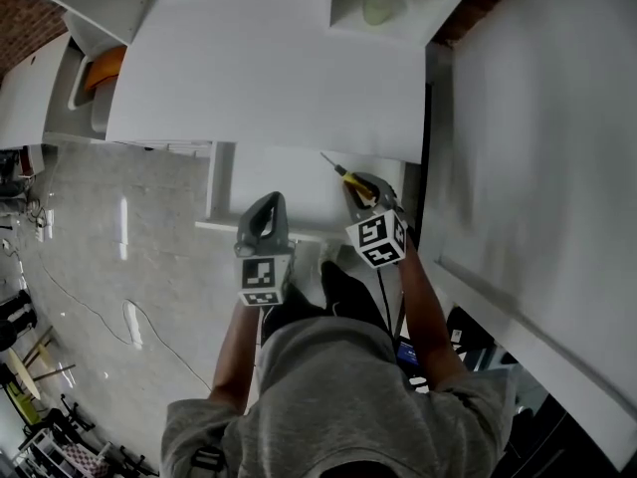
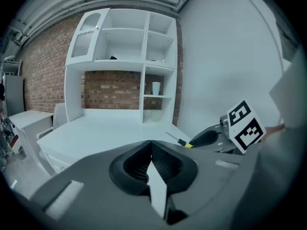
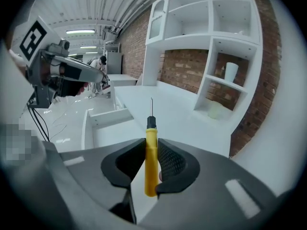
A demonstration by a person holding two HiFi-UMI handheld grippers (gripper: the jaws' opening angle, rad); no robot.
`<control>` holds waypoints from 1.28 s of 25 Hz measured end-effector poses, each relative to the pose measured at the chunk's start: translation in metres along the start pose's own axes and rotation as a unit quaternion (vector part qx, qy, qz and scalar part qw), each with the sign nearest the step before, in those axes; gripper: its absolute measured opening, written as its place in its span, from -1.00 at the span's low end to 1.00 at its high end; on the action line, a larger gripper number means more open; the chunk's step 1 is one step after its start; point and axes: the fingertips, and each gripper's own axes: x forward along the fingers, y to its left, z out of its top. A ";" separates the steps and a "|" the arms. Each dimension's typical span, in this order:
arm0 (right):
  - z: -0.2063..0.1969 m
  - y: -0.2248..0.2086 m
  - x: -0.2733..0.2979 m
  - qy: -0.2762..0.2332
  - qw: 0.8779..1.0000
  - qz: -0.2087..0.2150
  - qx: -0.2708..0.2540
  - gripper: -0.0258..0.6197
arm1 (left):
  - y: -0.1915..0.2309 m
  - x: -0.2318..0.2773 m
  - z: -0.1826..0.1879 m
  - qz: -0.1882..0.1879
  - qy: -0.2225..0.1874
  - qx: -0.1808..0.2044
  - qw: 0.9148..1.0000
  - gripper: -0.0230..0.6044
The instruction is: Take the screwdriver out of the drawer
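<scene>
A screwdriver (image 3: 151, 159) with a yellow handle and thin metal shaft is clamped between the pads of my right gripper (image 3: 152, 145), tip pointing away. In the head view the screwdriver (image 1: 343, 174) sticks out of the right gripper (image 1: 360, 189) above the right part of the open white drawer (image 1: 279, 177), toward the desk's edge. My left gripper (image 1: 267, 201) hovers over the drawer's front, jaws shut on nothing (image 2: 151, 145). From the left gripper view the right gripper (image 2: 207, 138) and screwdriver (image 2: 180, 141) show at the right. The drawer (image 3: 110, 123) lies below in the right gripper view.
A white desk top (image 1: 269, 58) spans above the drawer, with a shelf unit (image 2: 124, 56) holding a cup (image 2: 156, 87) at its back. A tall white panel (image 1: 537, 167) stands at the right. Cables lie on the grey floor (image 1: 100, 307) at the left.
</scene>
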 end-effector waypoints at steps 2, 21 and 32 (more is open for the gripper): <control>0.010 -0.007 -0.015 -0.016 1.000 -0.011 0.015 -0.67 | -0.007 -0.003 0.014 -0.003 -0.010 0.008 1.000 -0.89; 0.060 -0.046 -0.142 -0.158 0.976 -0.104 0.112 -0.67 | -0.056 -0.030 0.089 -0.032 -0.078 0.051 0.995 -0.89; 0.053 -0.046 -0.182 -0.181 0.965 -0.137 0.131 -0.67 | -0.060 -0.041 0.100 -0.043 -0.090 0.059 0.993 -0.89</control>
